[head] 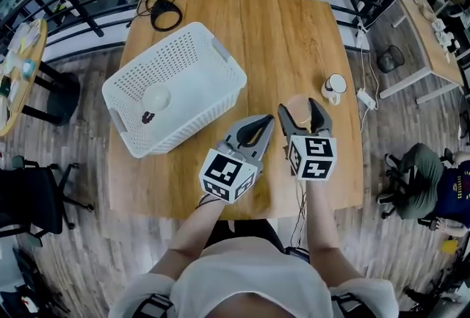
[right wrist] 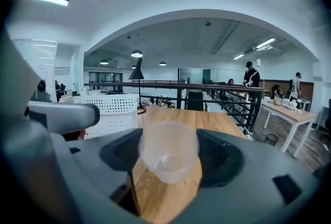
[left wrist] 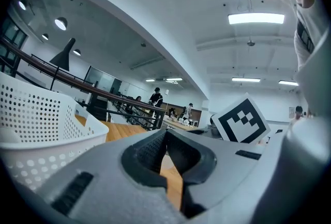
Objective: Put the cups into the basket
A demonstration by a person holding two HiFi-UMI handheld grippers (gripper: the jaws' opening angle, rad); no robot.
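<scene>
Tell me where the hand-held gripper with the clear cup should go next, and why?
Probably left, over the white basket: the right hand-held gripper is closed on the clear cup, and the open-topped basket stands to its left on the table.

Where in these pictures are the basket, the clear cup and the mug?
basket [head: 192, 118], head view, on its near side wall.
clear cup [right wrist: 168, 151], right gripper view, inside its open mouth.
mug [head: 335, 86], head view, on its top.
</scene>
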